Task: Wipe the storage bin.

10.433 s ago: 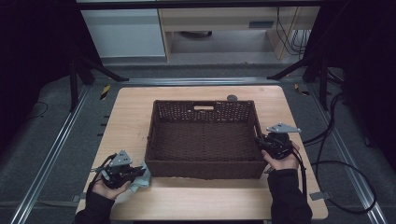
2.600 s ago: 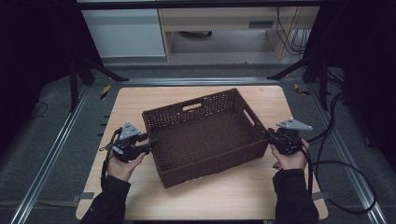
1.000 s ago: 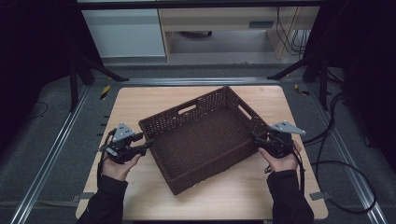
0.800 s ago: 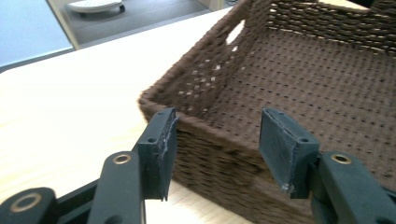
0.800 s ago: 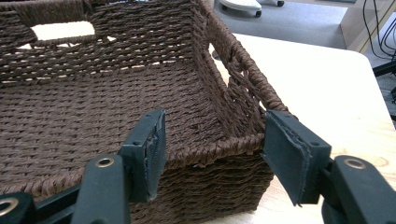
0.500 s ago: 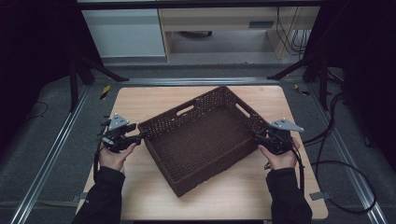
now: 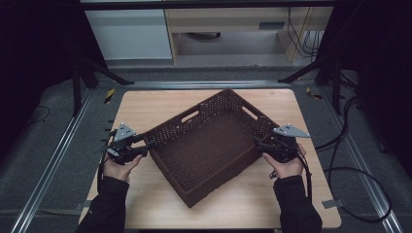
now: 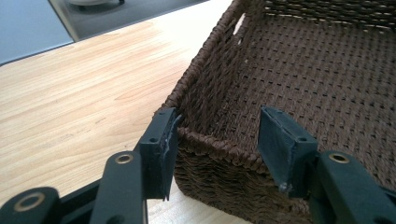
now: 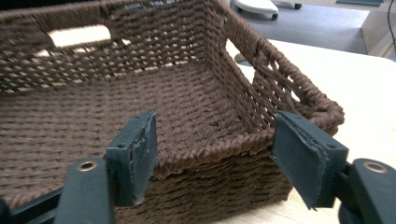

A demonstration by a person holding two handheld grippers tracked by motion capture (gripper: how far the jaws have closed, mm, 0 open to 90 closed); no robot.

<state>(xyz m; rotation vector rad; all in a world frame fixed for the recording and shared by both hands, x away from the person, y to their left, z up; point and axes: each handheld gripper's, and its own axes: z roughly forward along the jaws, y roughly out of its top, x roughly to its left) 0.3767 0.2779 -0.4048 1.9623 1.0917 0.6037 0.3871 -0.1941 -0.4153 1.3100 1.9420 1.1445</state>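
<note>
Left hand-held gripper (image 7: 145, 145) at the basket's (image 7: 209, 145) left corner, jaws apart, 1 outside the woven wall and 1 inside, rim between them but not pinched. Right hand-held gripper (image 7: 259, 143) at the opposite corner on the right side, jaws likewise spread astride the rim, nothing clamped. In the left gripper view, left hand-held gripper (image 8: 217, 144) straddling the corner; in the right gripper view, right hand-held gripper (image 9: 212, 156) over the near wall beside a handle slot.

Basket sitting empty at the middle of the worktop (image 7: 145, 104), turned at an angle to its edges.

Step in hand, by judgement: positioning or turning the basket with both tools. Next move likely calling for closing both jaw pairs on the rim, evenly, before any lift or turn.

Count: 1 basket, 2 hand-held grippers, 1 worktop.
</note>
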